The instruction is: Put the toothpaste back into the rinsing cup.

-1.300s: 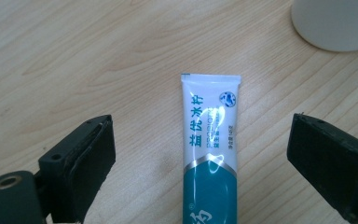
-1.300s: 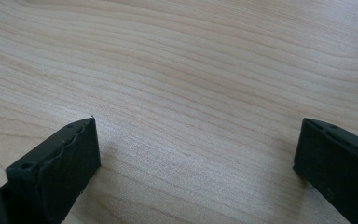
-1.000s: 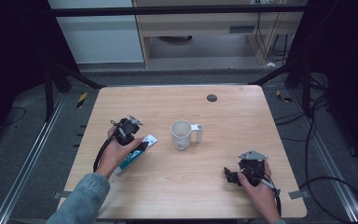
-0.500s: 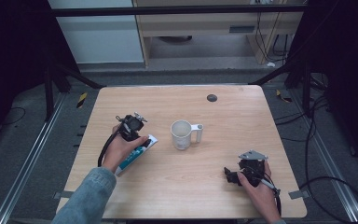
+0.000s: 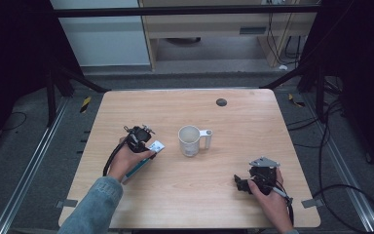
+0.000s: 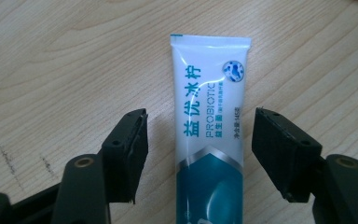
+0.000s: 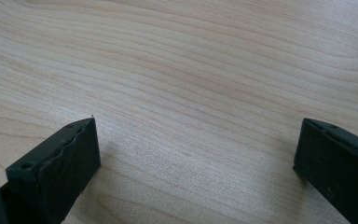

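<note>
White toothpaste tube [image 6: 209,140] lies between my left gripper's [image 6: 200,154] open jaws; squeezing could squash it, maybe. Right gripper [image 7: 196,163], five o'clock, open, empty.

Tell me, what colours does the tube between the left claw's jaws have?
White at the crimped end and teal lower down on the tube; clearest in the left gripper view.

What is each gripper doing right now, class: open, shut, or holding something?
Left gripper: open, jaws astride the toothpaste tube, not gripping it.
Right gripper: open, holding nothing, over bare table.
</note>
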Available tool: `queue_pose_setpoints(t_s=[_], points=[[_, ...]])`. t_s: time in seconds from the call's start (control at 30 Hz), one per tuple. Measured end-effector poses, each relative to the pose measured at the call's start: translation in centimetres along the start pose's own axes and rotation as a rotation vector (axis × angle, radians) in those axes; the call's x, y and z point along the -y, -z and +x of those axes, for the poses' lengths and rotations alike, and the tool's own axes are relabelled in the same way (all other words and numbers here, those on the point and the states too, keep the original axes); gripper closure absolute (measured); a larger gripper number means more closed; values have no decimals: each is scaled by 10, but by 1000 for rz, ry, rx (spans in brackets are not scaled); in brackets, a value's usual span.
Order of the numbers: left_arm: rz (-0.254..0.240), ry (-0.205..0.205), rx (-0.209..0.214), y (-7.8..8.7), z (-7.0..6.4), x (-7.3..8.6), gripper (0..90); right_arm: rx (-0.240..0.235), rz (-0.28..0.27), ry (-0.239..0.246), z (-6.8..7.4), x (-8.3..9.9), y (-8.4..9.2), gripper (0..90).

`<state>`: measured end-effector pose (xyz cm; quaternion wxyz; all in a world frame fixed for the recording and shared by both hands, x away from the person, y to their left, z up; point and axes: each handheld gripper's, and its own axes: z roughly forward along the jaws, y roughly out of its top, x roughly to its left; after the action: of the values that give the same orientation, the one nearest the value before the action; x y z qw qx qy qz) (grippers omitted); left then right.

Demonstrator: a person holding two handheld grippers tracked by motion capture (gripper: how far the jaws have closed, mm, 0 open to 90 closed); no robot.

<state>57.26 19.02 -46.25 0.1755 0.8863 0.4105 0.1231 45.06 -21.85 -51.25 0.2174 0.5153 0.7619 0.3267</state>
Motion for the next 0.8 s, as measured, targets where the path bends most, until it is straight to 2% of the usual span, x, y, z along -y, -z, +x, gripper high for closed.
queue_pose_setpoints(t_s=[0.37,0.53,0.8], points=[[29,0,20,-4,1,1,442,0,0,0,0,0,0,4],[35,8,31,-6,1,1,520,1,0,-1,0,0,0,4],[66,7,39,-7,2,-4,528,0,0,0,0,0,0,4]])
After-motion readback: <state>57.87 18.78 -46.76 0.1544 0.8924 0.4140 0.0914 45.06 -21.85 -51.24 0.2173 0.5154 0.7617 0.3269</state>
